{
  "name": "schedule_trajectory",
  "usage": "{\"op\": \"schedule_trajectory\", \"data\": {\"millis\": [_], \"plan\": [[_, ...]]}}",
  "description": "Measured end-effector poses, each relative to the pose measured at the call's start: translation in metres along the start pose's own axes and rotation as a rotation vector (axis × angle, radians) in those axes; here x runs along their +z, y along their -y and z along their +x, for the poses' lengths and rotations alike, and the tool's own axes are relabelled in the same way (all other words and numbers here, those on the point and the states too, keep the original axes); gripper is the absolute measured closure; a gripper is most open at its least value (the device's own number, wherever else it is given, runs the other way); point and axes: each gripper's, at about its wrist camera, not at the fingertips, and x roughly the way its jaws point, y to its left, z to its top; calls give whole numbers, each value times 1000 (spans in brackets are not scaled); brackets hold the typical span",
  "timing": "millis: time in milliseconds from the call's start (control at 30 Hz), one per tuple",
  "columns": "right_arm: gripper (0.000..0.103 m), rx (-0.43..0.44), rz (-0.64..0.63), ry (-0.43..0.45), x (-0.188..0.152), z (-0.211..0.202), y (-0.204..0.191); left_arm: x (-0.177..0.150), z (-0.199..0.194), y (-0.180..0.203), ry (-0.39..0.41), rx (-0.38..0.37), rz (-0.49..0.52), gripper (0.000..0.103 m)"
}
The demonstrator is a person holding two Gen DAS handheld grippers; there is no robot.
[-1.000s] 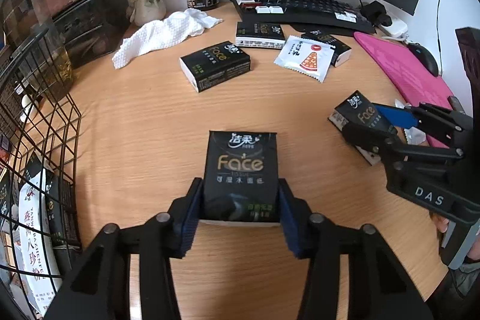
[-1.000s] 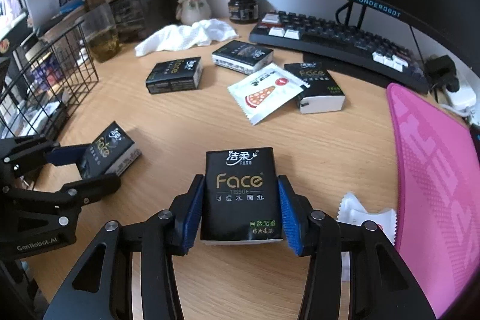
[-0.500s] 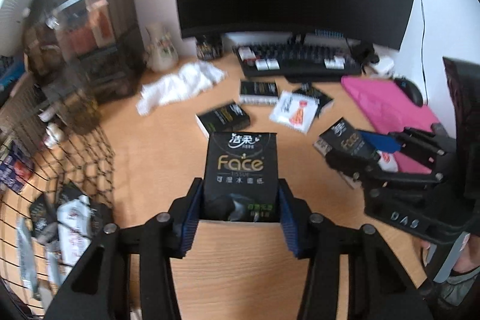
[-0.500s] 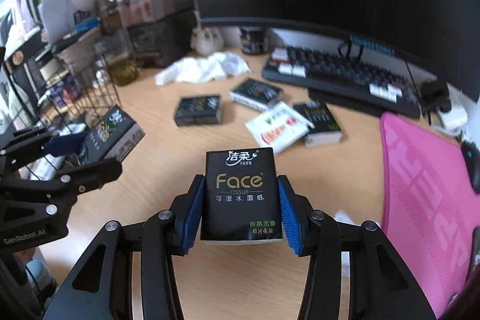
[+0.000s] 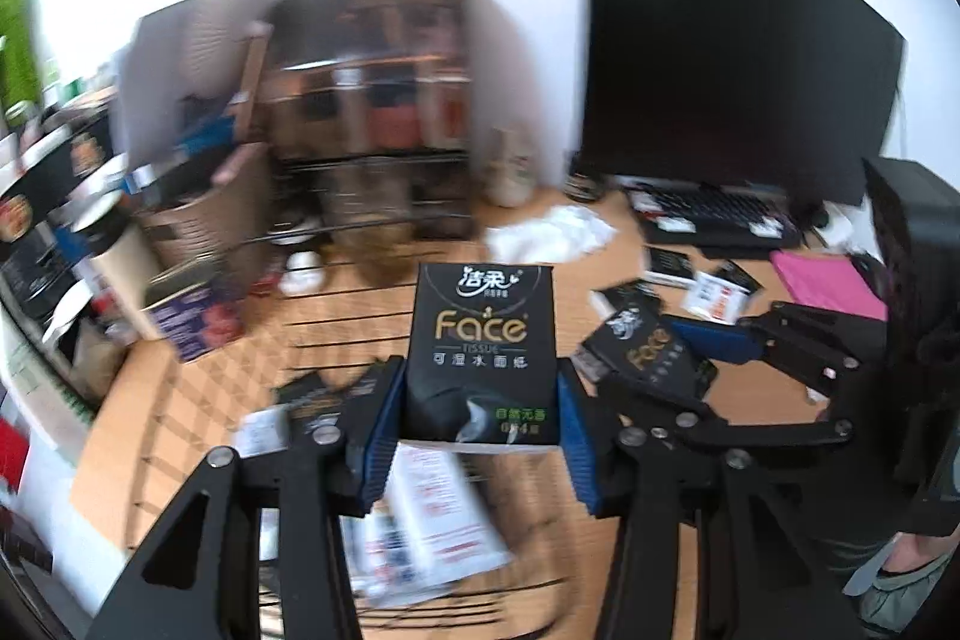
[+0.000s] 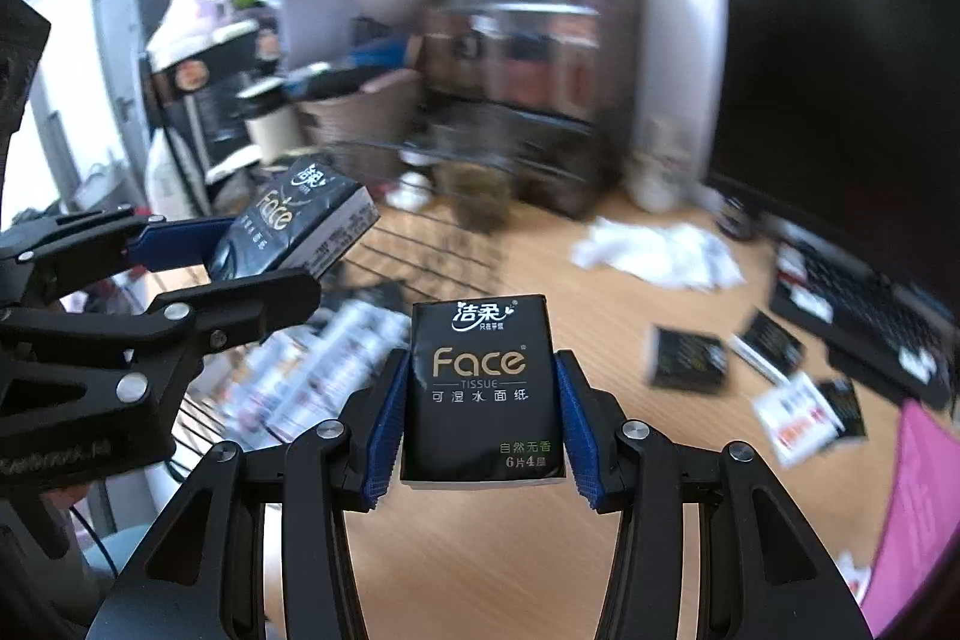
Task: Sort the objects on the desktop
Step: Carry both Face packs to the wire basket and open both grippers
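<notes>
My left gripper (image 5: 480,400) is shut on a black "Face" tissue pack (image 5: 480,346) and holds it in the air above the wire basket (image 5: 336,316), which holds several packets (image 5: 420,508). My right gripper (image 6: 480,400) is shut on a second black "Face" tissue pack (image 6: 483,388), held above the wooden desk (image 6: 480,550). Each gripper shows in the other's view: the right one (image 5: 678,370) beside me on the right, the left one (image 6: 252,256) on the left over the basket (image 6: 420,256).
More black tissue packs (image 6: 690,358) and a white snack packet (image 6: 792,418) lie on the desk. A white cloth (image 6: 654,256), keyboard (image 6: 864,316), monitor (image 5: 720,88), pink mat (image 5: 828,280) and dark drawer unit (image 5: 372,118) stand around. The views are motion-blurred.
Both grippers have risen and swung left with their tissue packs. The left one has gone from over the desk to above the wire basket.
</notes>
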Motion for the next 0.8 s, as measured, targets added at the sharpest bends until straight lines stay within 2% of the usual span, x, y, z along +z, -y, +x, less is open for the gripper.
{"op": "schedule_trajectory", "data": {"millis": [167, 333, 467, 600, 800], "plan": [[56, 50, -53, -2, 17, 18, -46, -15, -1, -52, -32, 69, -73, 50], [56, 80, -69, -19, 20, 35, -69, -21, 5, -76, -50, 99, -109, 50], [55, 104, -67, -21, 22, 41, -76, -23, 7, -78, -52, 96, -113, 49], [52, 110, -52, -21, 21, 42, -71, -22, 6, -80, -47, 79, -128, 43], [53, 129, -31, -5, 18, 33, -55, -18, 7, -61, -46, 62, -100, 43]]}}
